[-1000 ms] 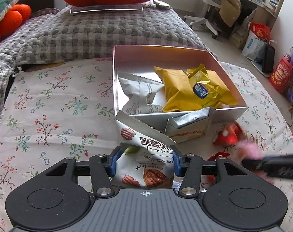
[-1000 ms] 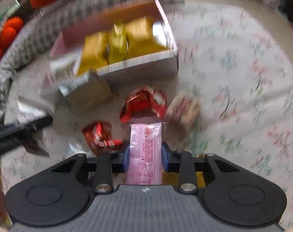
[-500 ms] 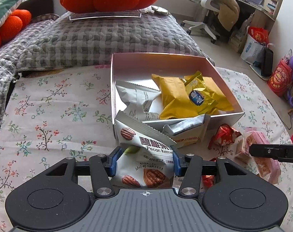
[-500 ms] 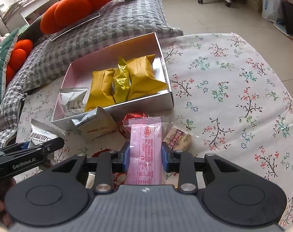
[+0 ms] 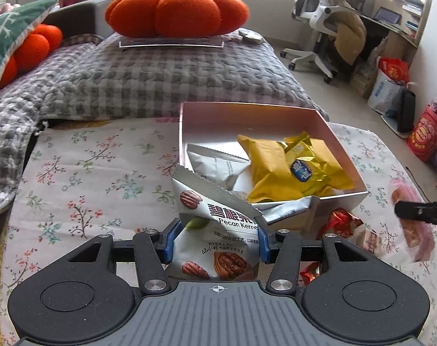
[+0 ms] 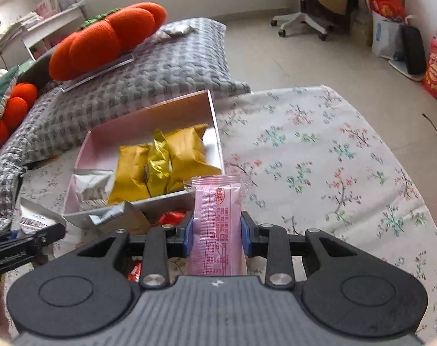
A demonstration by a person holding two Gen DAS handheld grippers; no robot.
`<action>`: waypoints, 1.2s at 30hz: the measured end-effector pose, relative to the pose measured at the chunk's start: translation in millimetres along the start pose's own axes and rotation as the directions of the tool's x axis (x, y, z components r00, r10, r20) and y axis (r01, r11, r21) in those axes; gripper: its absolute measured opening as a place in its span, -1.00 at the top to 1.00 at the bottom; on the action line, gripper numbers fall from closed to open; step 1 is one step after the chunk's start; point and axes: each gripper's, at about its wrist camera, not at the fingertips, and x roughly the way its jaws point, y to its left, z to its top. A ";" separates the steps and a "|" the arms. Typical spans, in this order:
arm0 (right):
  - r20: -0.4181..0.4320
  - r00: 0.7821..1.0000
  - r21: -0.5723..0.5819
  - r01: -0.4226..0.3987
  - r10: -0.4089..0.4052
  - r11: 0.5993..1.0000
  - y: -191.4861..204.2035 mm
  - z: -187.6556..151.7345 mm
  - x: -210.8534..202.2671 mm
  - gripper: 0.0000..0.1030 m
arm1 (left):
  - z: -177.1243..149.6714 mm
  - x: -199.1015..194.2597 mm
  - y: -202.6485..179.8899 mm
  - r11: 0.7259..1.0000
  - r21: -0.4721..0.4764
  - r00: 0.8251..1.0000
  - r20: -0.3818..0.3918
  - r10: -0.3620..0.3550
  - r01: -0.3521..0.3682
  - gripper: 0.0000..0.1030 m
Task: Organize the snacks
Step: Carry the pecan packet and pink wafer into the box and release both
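Observation:
My left gripper (image 5: 215, 240) is shut on a white pecan kernel packet (image 5: 218, 230), held just in front of the pink box (image 5: 247, 115). In the box lie yellow snack packets (image 5: 287, 170) and a white packet (image 5: 215, 163). My right gripper (image 6: 217, 238) is shut on a pink wrapped snack (image 6: 217, 225), raised above the flowered cloth near the pink box's (image 6: 149, 115) front right corner. In the left wrist view the pink snack (image 5: 412, 227) shows at far right. Red wrapped snacks (image 5: 341, 225) and a silver packet (image 6: 117, 216) lie in front of the box.
The flowered cloth (image 6: 334, 158) covers the work surface. Behind the box a grey checked blanket (image 5: 146, 80) carries an orange pumpkin cushion (image 5: 175, 14). An office chair (image 5: 325, 28) and red bags (image 5: 423, 132) stand on the floor at right.
My right gripper has risen with the pink snack, so more of the room shows behind the box. The left gripper has tilted up a little and still holds the pecan packet.

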 end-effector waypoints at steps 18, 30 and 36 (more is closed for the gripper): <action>0.057 0.996 -0.005 -0.061 0.062 0.998 8.8 22.8 13.6 0.44 | 39.9 14.5 24.4 0.986 -0.133 0.992 0.086 -0.093 0.104 0.05; 0.054 0.996 0.102 -0.083 0.078 0.991 1.2 54.9 49.2 0.44 | 86.5 64.5 21.9 0.977 -0.155 0.985 0.117 -0.129 0.147 0.05; 0.096 0.983 0.114 -0.169 0.159 0.979 10.4 67.0 53.5 0.44 | 95.7 93.0 18.3 0.982 -0.138 0.987 0.112 -0.110 0.126 0.05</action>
